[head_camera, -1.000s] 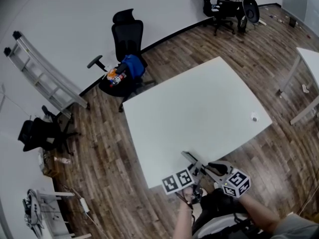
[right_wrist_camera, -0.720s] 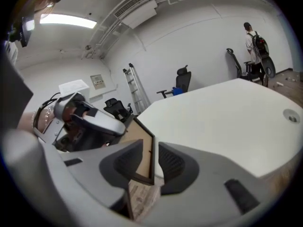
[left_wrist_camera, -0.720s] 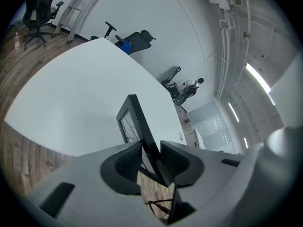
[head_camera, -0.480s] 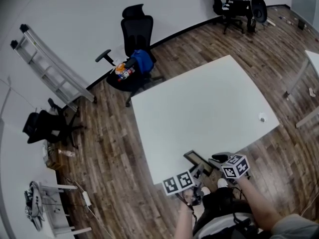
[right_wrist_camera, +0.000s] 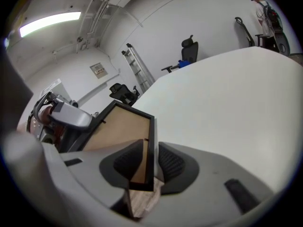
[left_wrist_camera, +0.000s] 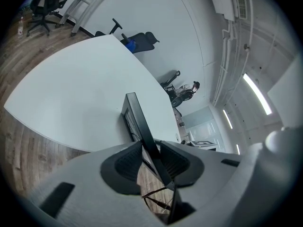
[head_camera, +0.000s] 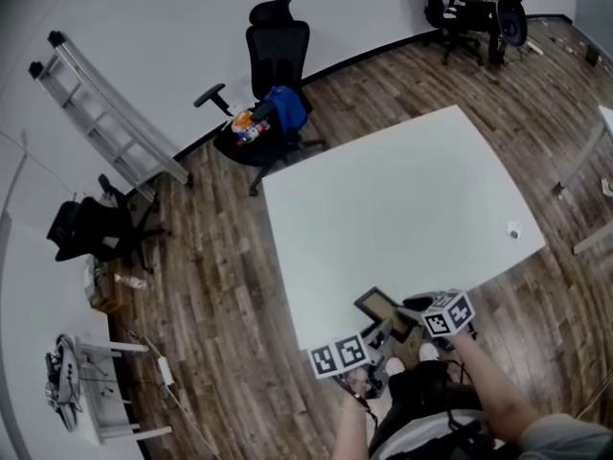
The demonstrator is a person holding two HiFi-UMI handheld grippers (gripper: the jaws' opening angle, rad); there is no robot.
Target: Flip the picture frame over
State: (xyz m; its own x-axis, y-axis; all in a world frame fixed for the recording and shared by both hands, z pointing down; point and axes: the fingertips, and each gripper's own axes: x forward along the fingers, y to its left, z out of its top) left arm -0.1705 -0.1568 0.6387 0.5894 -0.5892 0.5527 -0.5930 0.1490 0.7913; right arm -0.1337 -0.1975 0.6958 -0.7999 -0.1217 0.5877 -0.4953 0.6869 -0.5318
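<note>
As grippers slope downward (apparently), picture frame tilts.

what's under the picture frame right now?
Wood floor shows below the gripped end of the picture frame, which the left gripper and right gripper clamp. Its far end overlaps the white table edge; the frame hides whether it touches there.
</note>
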